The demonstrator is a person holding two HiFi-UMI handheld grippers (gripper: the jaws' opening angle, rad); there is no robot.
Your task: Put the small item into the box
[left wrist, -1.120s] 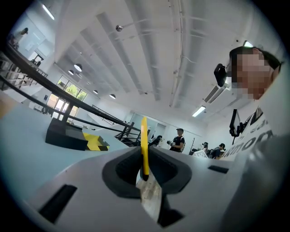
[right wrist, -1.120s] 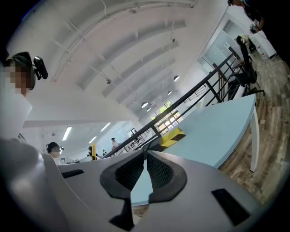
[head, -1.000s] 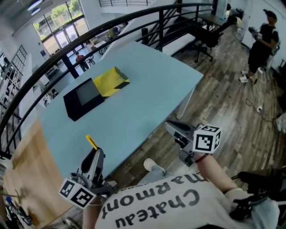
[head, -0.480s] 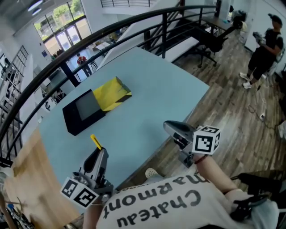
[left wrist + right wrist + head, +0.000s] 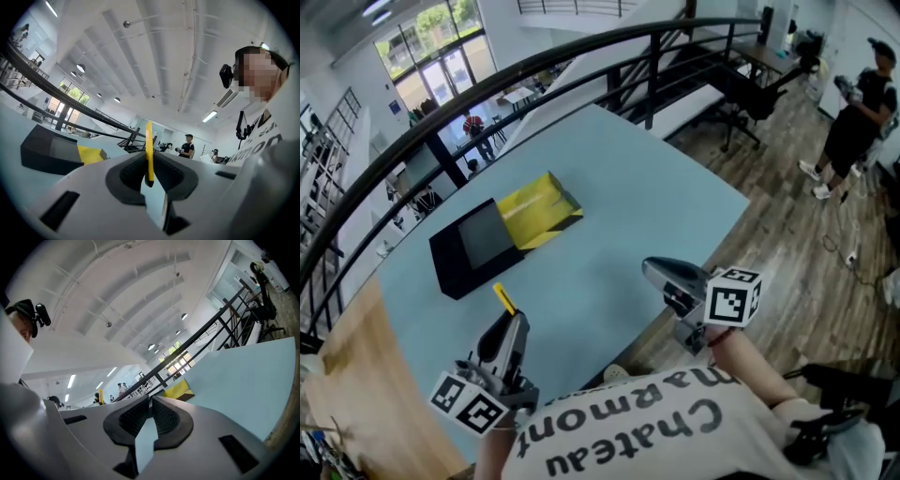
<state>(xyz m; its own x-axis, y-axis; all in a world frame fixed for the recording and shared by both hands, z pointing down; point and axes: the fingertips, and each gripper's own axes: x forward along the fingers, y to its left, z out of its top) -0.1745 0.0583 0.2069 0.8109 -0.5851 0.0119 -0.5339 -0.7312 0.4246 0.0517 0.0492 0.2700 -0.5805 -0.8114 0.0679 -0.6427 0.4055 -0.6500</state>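
A thin yellow strip [image 5: 503, 298] sticks out of my left gripper [image 5: 510, 321], which is shut on it over the near edge of the light blue table [image 5: 628, 197]. In the left gripper view the strip [image 5: 149, 150] stands upright, pinched between the pads. The box [image 5: 473, 246] is black with a yellow open flap [image 5: 540, 208] and lies on the table ahead of the left gripper, a good way off. My right gripper [image 5: 650, 270] hovers over the table's near right side, jaws together and holding nothing. The right gripper view shows the yellow flap [image 5: 177, 391] beyond the closed tips.
A black railing [image 5: 581, 56] curves behind the table. The table's right edge drops to wooden floor [image 5: 787, 244], where a person in black [image 5: 853, 112] stands near an office chair [image 5: 750, 94]. A wooden surface [image 5: 356, 394] lies at the left.
Both grippers have advanced from beyond the table's near edge to over it. The box now appears closer. The yellow strip stays gripped throughout.
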